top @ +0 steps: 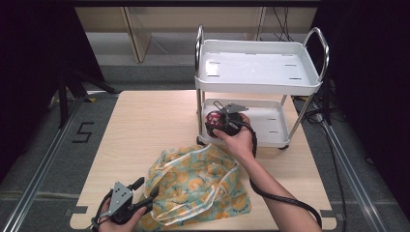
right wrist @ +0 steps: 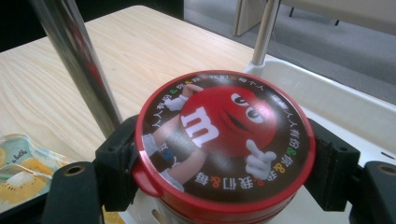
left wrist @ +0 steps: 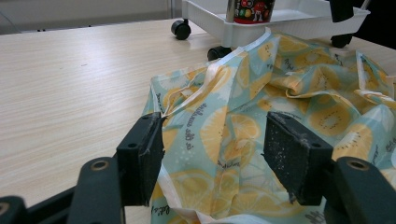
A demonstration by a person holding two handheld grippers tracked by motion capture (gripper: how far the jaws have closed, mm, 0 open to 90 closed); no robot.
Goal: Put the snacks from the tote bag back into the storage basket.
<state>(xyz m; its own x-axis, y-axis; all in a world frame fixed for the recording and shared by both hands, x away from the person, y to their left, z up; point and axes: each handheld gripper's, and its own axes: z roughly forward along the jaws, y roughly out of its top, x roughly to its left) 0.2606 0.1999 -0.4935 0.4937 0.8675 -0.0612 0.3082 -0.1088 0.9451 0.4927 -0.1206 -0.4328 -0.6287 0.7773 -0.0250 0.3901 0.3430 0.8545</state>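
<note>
right gripper [top: 218, 112] jaws clamp the red tin [right wrist: 224, 144] (probably over the cart [top: 270, 140]); left gripper [top: 140, 189] jaws gape.

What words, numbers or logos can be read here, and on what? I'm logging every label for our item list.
"m": white letter on the red candy figure on the can lid, held in the right claw.
Ring of Chinese characters round that lid: too blurred to quote.
"5": black number on the floor left of the table.
Script lettering on the fruit-print bag before the left claw: too small to read.
</note>
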